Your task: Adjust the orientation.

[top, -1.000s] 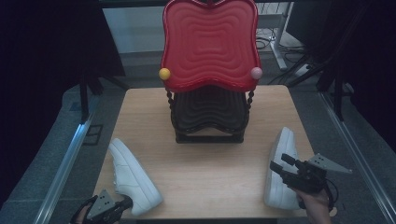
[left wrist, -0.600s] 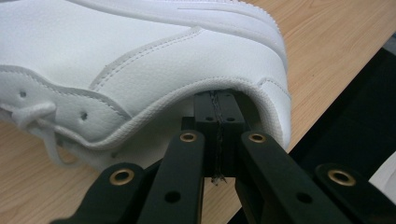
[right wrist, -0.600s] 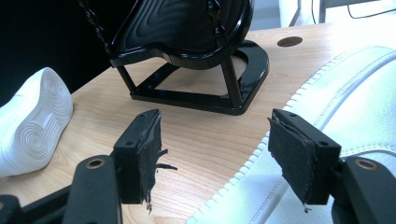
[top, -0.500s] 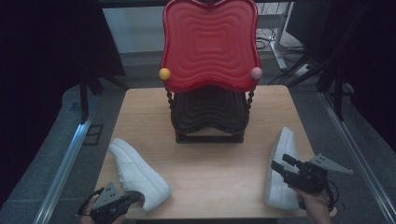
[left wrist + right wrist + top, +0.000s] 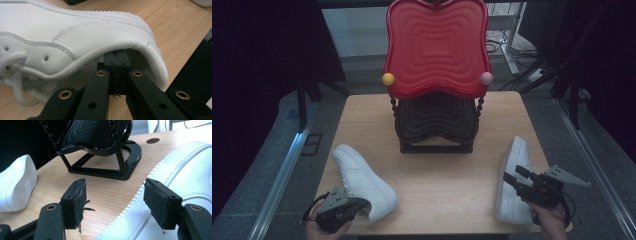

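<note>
The table (image 5: 437, 175) was pale wood-grain laminate, smooth and matt. Both white sneakers, the left sneaker (image 5: 362, 180) and the right sneaker (image 5: 512, 185), looked like smooth stitched leather with ribbed rubber soles. The rack (image 5: 437, 125) was glossy plastic, red over black.

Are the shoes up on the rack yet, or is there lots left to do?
Nothing is finished yet: both rack shelves are bare. In hand: the left gripper is shut on the heel collar of the left shoe. Left to do: the right gripper hangs open beside the right shoe, not gripping it.
</note>
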Demonstrator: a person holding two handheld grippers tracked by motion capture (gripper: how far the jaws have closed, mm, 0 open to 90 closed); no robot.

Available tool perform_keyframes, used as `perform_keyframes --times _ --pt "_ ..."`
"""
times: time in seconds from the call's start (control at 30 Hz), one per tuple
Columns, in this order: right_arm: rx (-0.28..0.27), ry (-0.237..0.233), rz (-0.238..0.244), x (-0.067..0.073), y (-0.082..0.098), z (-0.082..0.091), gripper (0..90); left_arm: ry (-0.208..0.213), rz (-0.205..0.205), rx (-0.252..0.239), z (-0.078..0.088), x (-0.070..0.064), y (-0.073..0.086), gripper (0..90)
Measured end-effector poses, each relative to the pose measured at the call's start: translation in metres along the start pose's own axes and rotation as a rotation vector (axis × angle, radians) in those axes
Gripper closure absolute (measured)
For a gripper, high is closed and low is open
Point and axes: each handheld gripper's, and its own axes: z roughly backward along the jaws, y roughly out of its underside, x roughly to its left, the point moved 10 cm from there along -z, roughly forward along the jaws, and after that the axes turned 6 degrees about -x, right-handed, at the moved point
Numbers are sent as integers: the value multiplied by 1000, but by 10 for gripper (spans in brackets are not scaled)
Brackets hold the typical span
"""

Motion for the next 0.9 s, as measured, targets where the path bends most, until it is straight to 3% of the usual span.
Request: perform_keyframes --times 0.13,0.33,0.37,0.43,0.47,0.6,0.7,0.83,0.9 --pt "4 3 -5 -1 1 0 348 16 21 -29 -8 1 -10 900" --pt "9 7 -6 -3 4 0 349 22 27 -19 -19 6 -17 900" --pt "11 8 -7 -4 4 -1 349 57 45 -43 -25 5 -23 900" --pt "11 7 -7 -3 4 -1 349 61 49 -31 -28 5 -25 900" --pt "14 6 -4 -2 5 -1 349 30 16 0 -37 7 -29 900" --pt "17 8 -6 -3 6 -2 350 49 33 -22 -45 6 -43 900" --pt "22 11 -7 -4 7 -1 350 60 21 -39 -49 0 -55 900" --pt "15 19 -12 -7 6 2 353 120 8 -69 -50 -21 -66 900" --pt "12 18 -10 -6 6 3 354 129 6 -73 -50 -25 -67 900"
